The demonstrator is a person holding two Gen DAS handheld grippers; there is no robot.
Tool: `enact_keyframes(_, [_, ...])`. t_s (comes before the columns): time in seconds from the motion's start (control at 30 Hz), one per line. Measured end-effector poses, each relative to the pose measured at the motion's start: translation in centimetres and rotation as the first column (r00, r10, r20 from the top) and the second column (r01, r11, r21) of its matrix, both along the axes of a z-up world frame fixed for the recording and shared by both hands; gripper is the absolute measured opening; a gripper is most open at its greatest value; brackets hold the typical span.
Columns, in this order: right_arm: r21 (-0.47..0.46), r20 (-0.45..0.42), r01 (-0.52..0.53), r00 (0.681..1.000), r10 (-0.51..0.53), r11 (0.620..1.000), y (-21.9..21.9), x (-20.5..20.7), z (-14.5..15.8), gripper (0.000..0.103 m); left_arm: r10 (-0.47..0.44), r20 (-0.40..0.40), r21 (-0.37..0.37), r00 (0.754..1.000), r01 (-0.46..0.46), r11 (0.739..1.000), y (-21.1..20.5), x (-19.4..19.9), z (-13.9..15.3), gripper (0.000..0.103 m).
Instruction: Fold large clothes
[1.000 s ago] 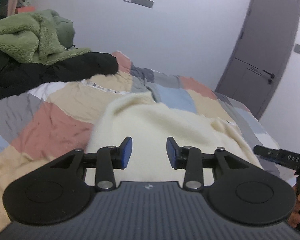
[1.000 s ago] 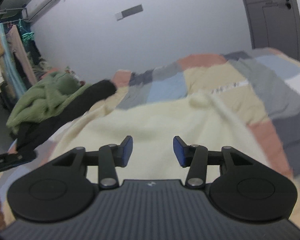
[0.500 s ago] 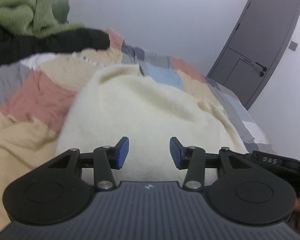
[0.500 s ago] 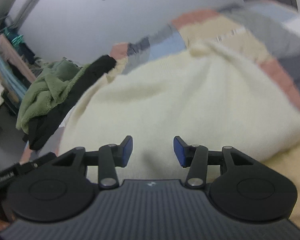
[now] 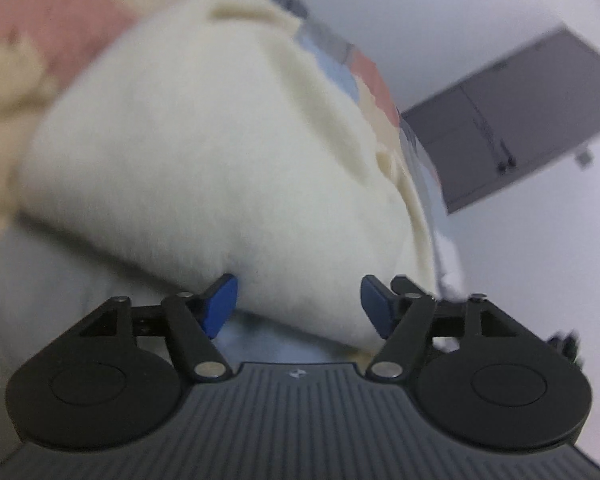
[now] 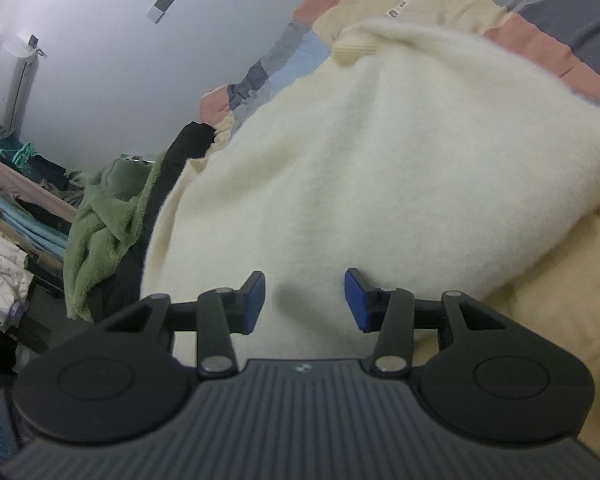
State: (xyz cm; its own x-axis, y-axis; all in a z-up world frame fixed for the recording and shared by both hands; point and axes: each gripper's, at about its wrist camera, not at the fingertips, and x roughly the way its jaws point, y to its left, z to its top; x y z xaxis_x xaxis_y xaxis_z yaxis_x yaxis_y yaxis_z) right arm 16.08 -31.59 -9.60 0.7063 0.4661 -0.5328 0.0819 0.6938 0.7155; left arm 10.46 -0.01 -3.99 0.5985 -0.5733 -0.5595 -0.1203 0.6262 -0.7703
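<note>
Cream sweater [image 5: 204, 152] lies under both tilted, parted tongs.

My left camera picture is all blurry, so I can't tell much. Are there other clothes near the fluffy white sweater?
Observer: Yes. The right camera shows a green fleece heaped at the edge of the bed, left of the cream sweater.
Child: Is anything else with it?
Observer: A black garment lies between the green fleece and the sweater.
Child: Is the other grabber holding the sweater?
Observer: No. The right gripper has its fingers apart above the sweater and is pinching nothing.
</note>
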Motion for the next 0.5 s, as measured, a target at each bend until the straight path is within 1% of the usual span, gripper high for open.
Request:
enact_keyframes(0.1, [0.004,-0.002,0.003,1.0,-0.003,1.0,0.0,-0.1,0.0,0.046,0.034,-0.092,-0.106,0.995,-0.044,0.993,0.7,0.4,-2.0,0.076])
enact_keyframes(0.2, [0.029,-0.012,0.012,1.0,-0.012,0.999,-0.3,0.1,-0.1,0.046,0.063,-0.164,-0.163,0.985,-0.09,0.982,1.5,0.7,-3.6,0.076])
enact_keyframes(0.27, [0.047,-0.018,0.018,1.0,-0.017,0.999,-0.6,0.1,-0.3,0.046,0.091,-0.199,-0.213,0.976,-0.134,0.968,2.0,0.6,-4.5,0.076])
enact_keyframes(0.33, [0.07,-0.027,0.026,0.999,-0.024,0.997,-0.8,0.0,-0.4,0.046,0.128,-0.217,-0.263,0.968,-0.185,0.947,2.8,0.8,-5.2,0.076])
enact_keyframes(0.37, [0.08,-0.031,0.03,0.999,-0.028,0.996,-0.9,0.0,-0.4,0.046,0.173,-0.229,-0.298,0.958,-0.238,0.925,3.8,0.7,-5.5,0.076])
enact_keyframes(0.4, [0.091,-0.034,0.035,0.999,-0.032,0.995,-1.0,-0.1,-0.4,0.046,0.217,-0.239,-0.333,0.946,-0.29,0.897,4.4,0.7,-5.9,0.076])
enact_keyframes(0.43, [0.097,-0.037,0.036,0.999,-0.032,0.995,-1.0,-0.2,-0.4,0.046,0.251,-0.261,-0.38,0.932,-0.338,0.861,5.1,0.8,-6.5,0.075])
enact_keyframes(0.47, [0.1,-0.038,0.034,0.999,-0.03,0.994,-1.0,-0.2,-0.4,0.046,0.263,-0.281,-0.412,0.923,-0.364,0.835,5.4,1.0,-7.0,0.075])
enact_keyframes(0.5, [0.106,-0.041,0.031,0.999,-0.027,0.994,-1.0,-0.3,-0.2,0.048,0.268,-0.293,-0.433,0.918,-0.377,0.819,5.6,1.2,-7.5,0.075])
